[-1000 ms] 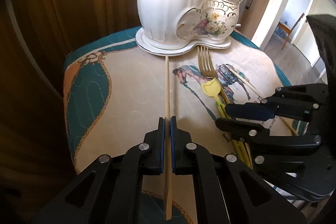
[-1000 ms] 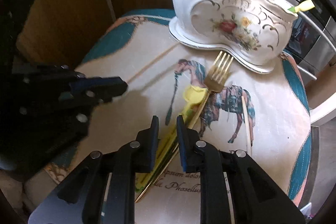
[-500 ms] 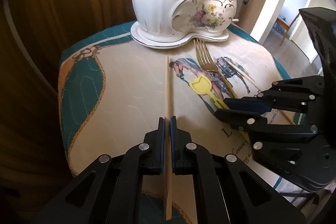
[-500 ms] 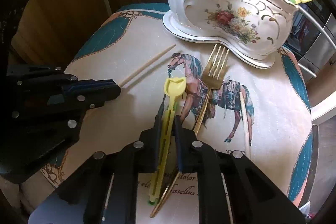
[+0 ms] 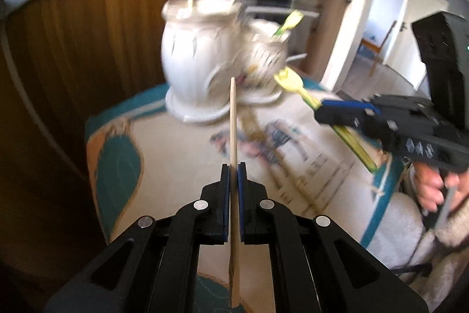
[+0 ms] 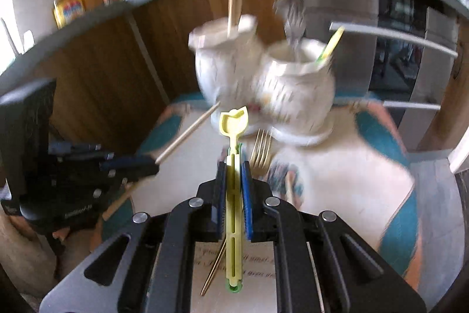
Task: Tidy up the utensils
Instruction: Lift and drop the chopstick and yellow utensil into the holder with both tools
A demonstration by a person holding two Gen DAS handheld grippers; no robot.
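- The left hand-held gripper (image 5: pixel 233 187) is clamped on a wooden chopstick (image 5: pixel 233 119), gripped near mid-length with the tip pointing at the white ceramic utensil holder (image 5: pixel 205 60); the chopstick is clear of the table.
- The right hand-held gripper (image 6: pixel 233 181) is clamped on a yellow plastic utensil (image 6: pixel 233 137) with a tulip-shaped head, also lifted and aimed at the holder.
- To do this step well, I would bring one piece in at a time — tip each upright over its opening before lowering, so the two grippers do not crowd each other at the rim.
- The taller compartment already holds chopsticks, so the chopstick likely belongs there; the lower one holds a fork and a yellow-green piece.
- A gold fork (image 6: pixel 261 148) lies on the table just in front of the holder — not yet sorted.
- The table (image 5: pixel 181 166) wears a cream and teal quilted cloth with a horse print; behind stand wood panelling and a grey counter with bottles (image 6: pixel 67 8).
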